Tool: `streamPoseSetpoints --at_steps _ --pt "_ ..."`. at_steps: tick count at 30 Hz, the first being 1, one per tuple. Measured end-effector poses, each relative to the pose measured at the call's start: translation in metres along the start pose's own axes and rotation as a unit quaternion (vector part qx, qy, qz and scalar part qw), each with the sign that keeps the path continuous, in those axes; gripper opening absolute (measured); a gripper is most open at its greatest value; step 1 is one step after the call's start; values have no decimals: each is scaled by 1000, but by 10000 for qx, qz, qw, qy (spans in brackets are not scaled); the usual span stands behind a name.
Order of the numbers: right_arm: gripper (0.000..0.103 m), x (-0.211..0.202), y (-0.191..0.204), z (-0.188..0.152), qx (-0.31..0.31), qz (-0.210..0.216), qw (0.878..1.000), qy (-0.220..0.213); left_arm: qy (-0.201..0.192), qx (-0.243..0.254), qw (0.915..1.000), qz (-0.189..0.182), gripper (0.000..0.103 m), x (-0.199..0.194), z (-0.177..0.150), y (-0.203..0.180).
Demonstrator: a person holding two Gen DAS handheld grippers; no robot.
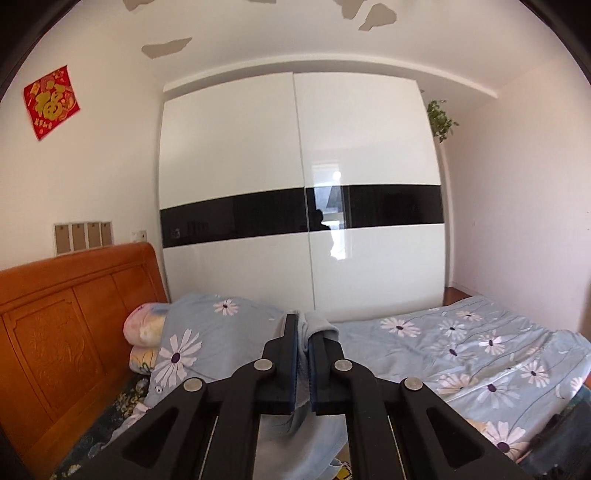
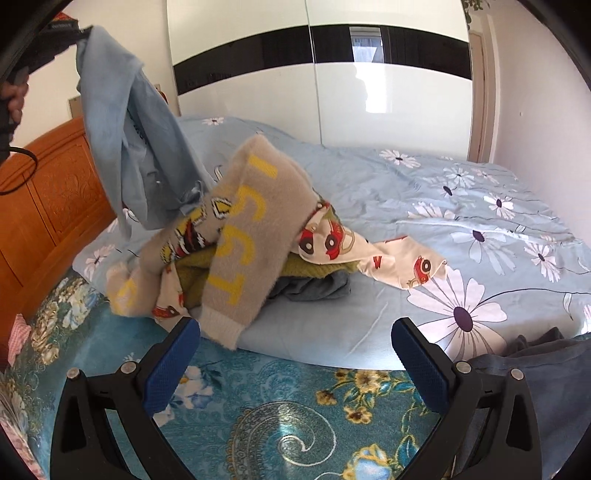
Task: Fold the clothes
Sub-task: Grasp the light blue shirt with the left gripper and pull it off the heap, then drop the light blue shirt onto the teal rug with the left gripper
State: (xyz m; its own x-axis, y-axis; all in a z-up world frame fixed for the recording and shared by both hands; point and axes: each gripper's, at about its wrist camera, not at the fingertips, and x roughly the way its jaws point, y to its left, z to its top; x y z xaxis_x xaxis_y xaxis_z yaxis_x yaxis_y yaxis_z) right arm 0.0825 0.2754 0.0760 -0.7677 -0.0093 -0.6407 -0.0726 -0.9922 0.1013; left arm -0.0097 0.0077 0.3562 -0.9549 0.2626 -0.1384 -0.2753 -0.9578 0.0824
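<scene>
My left gripper (image 1: 303, 325) is shut on a light blue garment (image 1: 317, 328), held high above the bed. In the right wrist view the same garment (image 2: 125, 122) hangs from the left gripper (image 2: 79, 35) at the top left, its lower end touching a pile of clothes. The pile holds a beige sweater with yellow letters (image 2: 255, 221), a cream garment with red cars (image 2: 369, 251), a green piece (image 2: 310, 266) and a grey piece (image 2: 317, 288). My right gripper (image 2: 295, 332) is open and empty, low in front of the pile.
The pile lies on a folded blue daisy quilt (image 2: 461, 236) on the bed. A teal floral sheet (image 2: 266, 398) lies in front. An orange wooden headboard (image 1: 66, 325) stands at left, pillows (image 1: 144, 332) beside it. A white wardrobe (image 1: 303, 184) is behind. A dark cloth (image 2: 546, 369) lies at right.
</scene>
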Motion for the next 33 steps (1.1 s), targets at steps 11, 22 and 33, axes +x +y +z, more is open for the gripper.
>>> streamPoseSetpoints --at_steps 11,22,33 --pt "103 -99 5 -13 190 192 9981 -545 -337 108 9918 -1228 5 -146 0 -34" --pt "103 -103 5 -76 400 246 9988 171 3100 -907 9463 -130 6 -111 -301 29" --pt "102 -36 67 -160 11 721 9831 1681 4558 -2174 8625 328 34 -172 -444 58"
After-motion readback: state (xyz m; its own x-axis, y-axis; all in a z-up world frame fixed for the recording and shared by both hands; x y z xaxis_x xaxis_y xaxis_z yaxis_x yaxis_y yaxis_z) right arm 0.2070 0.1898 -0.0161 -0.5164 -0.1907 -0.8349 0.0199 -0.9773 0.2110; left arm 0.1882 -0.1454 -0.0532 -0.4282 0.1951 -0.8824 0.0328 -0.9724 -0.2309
